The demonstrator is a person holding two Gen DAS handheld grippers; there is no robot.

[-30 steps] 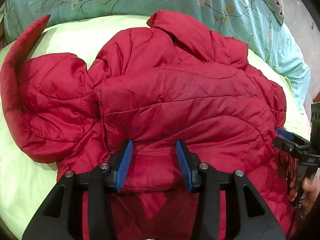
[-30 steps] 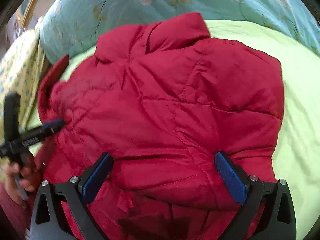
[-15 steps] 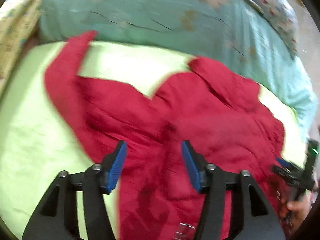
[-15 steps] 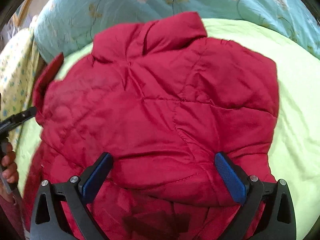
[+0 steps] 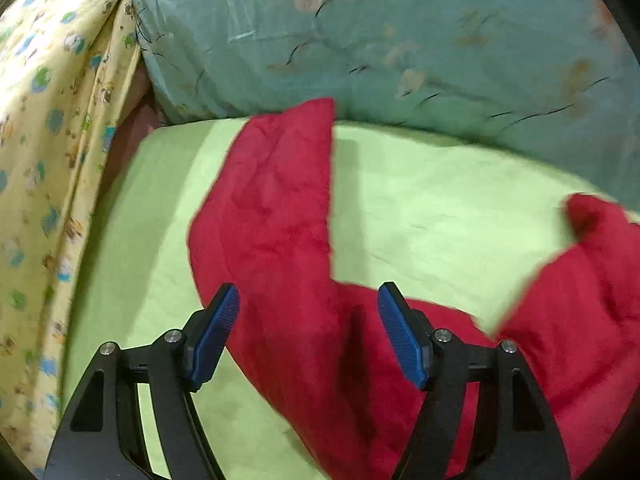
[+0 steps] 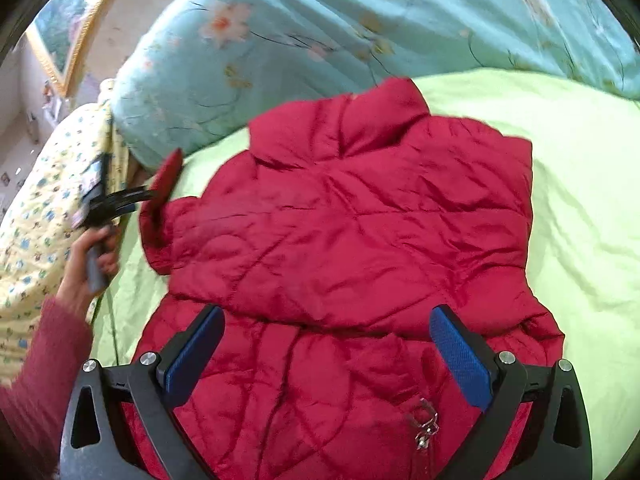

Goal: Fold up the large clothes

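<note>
Your left hand-held gripper hung released over the red jacket's sleeve, which stretched toward the far teal pillow. Your right hand-held gripper was also released, above the red jacket spread on the green bed sheet.

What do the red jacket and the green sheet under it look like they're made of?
Red jacket: looks like a smooth synthetic shell, slightly shiny, stitched into puffy quilted panels, so probably padded. Green sheet: matte woven cloth, likely cotton or a blend, with soft wrinkles and no sheen.
</note>
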